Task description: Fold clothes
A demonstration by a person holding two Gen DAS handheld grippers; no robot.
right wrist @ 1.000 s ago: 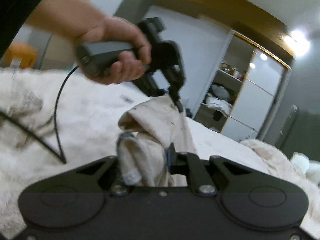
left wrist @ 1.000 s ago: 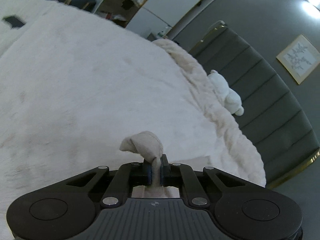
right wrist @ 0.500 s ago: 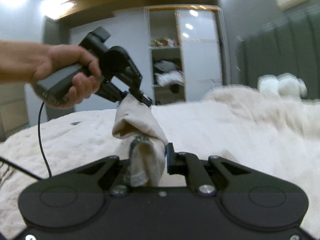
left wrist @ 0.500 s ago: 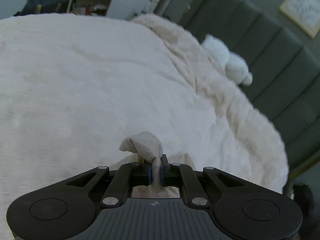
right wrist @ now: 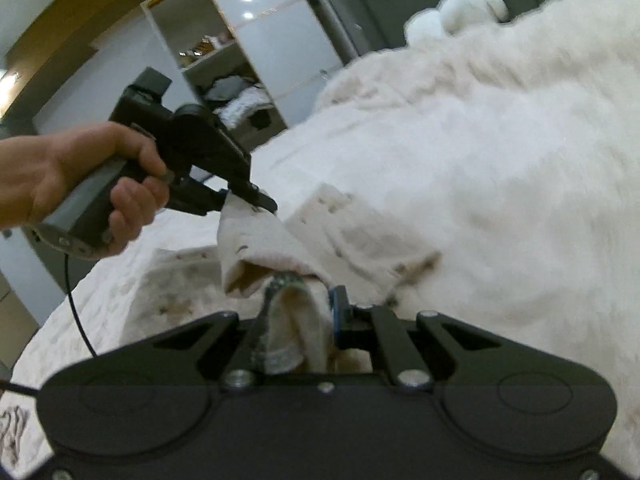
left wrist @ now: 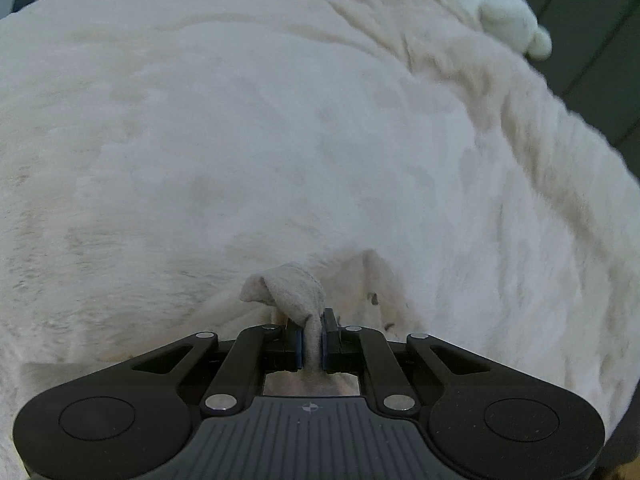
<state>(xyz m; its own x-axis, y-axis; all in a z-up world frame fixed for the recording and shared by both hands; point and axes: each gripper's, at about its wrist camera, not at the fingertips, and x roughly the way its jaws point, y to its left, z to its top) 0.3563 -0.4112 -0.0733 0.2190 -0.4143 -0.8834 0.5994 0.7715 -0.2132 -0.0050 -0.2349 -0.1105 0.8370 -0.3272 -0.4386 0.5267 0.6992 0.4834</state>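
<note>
Both grippers, left and right, jaws clamped on the cream garment, suspend its edge ahead over the bed, likely for folding.

Ahead of the left gripper: open stretch of fluffy blanket, unobstructed. Far ahead to its right: raised blanket fold, plush toy and padded headboard closing that side. Ahead-left of the right gripper: hand with the other tool and trailing cable.
</note>
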